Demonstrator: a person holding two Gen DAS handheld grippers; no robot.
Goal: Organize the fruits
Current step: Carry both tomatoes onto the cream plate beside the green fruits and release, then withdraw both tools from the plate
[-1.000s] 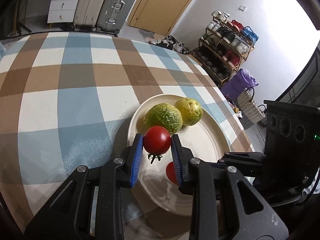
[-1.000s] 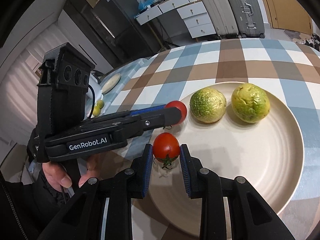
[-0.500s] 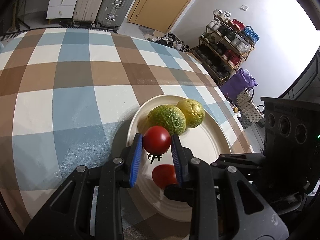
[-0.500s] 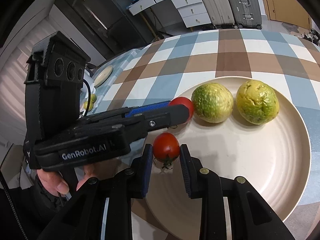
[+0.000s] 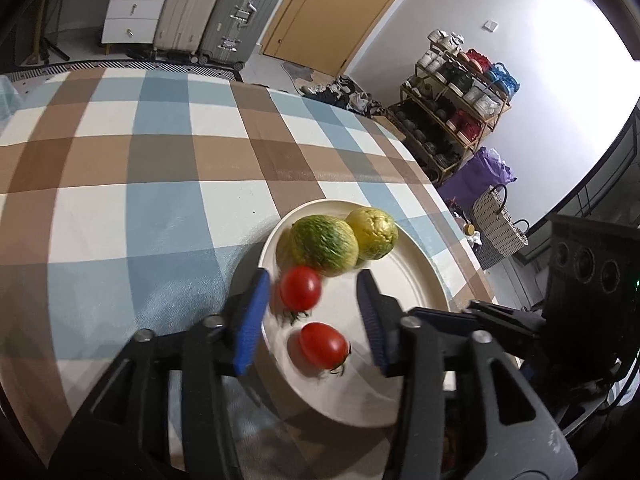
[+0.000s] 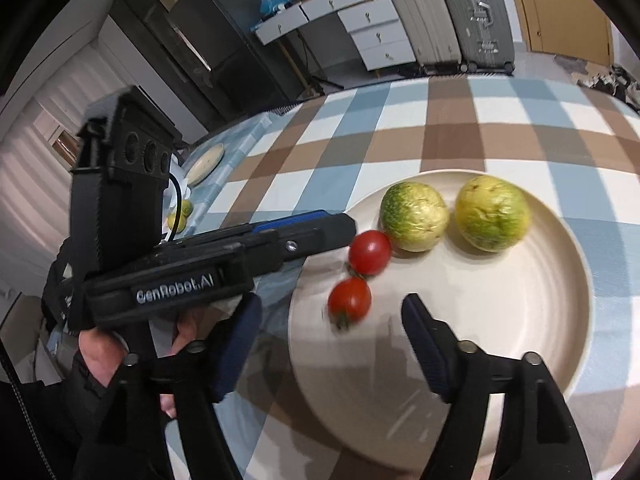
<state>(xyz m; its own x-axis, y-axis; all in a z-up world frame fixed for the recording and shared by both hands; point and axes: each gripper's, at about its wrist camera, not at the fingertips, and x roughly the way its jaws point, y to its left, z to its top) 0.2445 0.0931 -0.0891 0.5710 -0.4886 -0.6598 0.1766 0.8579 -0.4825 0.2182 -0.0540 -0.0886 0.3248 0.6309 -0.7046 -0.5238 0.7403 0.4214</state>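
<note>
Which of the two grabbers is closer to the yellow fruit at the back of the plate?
Hard to call, probably the left. The left gripper is open just short of the green-streaked fruit touching the yellow fruit. The right gripper is open further back, over the plate's near rim.

The tablecloth [image 5: 160,168] has big squares of blue, brown and white. The plate [image 6: 520,340] is a pale cream colour, and on it are two shiny red tomatoes [image 6: 350,300] [image 6: 370,252], a round fruit [image 6: 414,216] streaked green and yellow, and another fruit [image 6: 492,212] that is mostly yellow with a bit of green. The left gripper [image 5: 312,312] and the right gripper [image 6: 332,344] are black with blue pads [image 5: 250,320].
</note>
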